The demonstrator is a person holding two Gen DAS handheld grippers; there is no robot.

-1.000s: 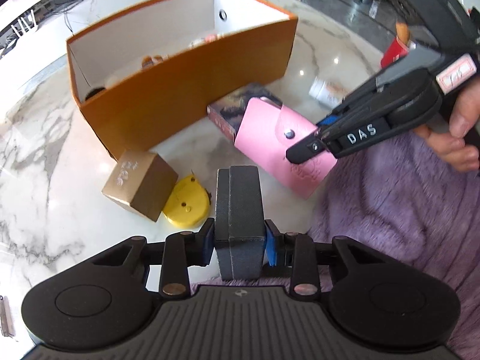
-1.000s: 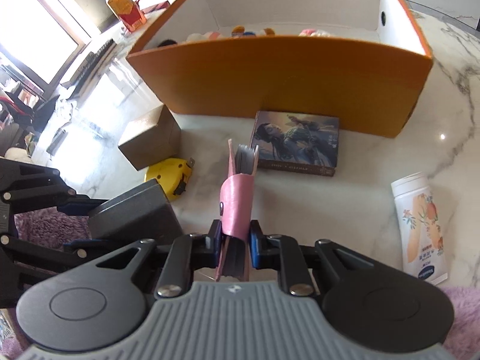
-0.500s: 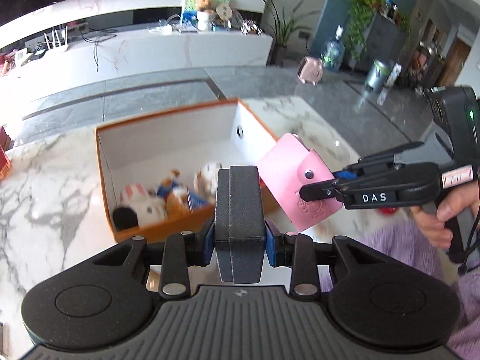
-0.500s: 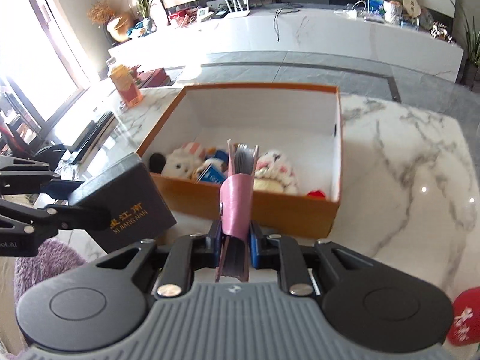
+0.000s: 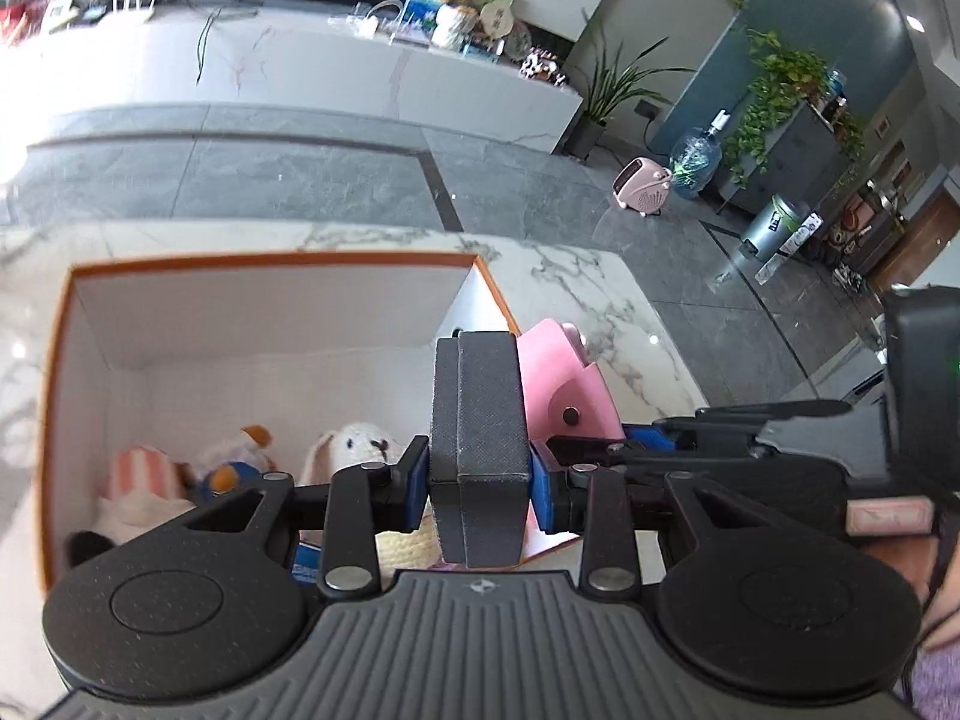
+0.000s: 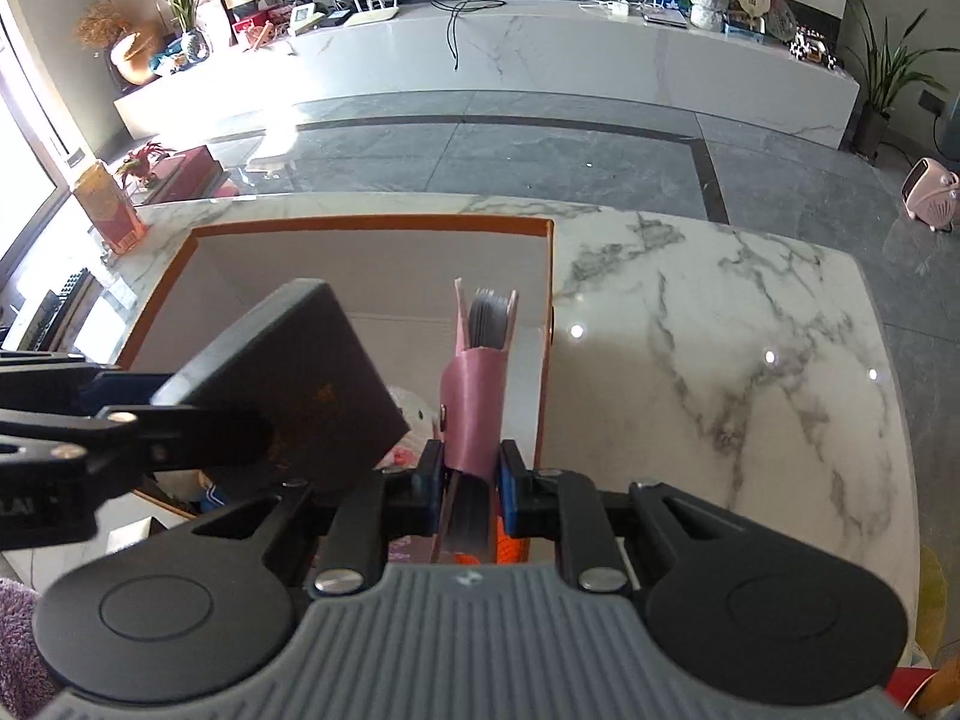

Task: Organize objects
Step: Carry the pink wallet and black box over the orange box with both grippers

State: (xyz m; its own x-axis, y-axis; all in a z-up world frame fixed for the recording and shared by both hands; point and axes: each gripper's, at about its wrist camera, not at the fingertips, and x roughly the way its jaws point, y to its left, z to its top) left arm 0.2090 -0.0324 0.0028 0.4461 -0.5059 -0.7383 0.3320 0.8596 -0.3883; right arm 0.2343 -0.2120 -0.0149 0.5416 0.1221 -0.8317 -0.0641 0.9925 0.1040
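Both grippers are over the orange box point(image 5: 57, 360) now, each with something clamped. The left gripper point(image 5: 480, 474) has its blue pads pressed on the two sides of a dark grey gift box point(image 5: 480, 420), jaws narrowed right down to the box's width, and the box stands upright between them. The right gripper point(image 6: 471, 480) pinches a pink card holder point(image 6: 477, 414) edge-on, jaws almost together, grey card sleeves fanning out of its top.

From the left wrist view the pink card holder shows its snap button just beside the gift box, towards the orange box's right wall. From the right wrist view the gift box tilts above the left half of the orange box, gold lettering faint on its lid.

The orange box sits open on the white marble table point(image 6: 720, 360), towards the table's far edge, white inside. Down in it, along the near wall, lie soft toys: a white plush rabbit point(image 5: 360, 450), a pink-striped plush point(image 5: 144, 471) and a small one with orange and blue point(image 5: 231, 468).

An orange drink carton point(image 6: 108, 210) stands at the table's far left corner.
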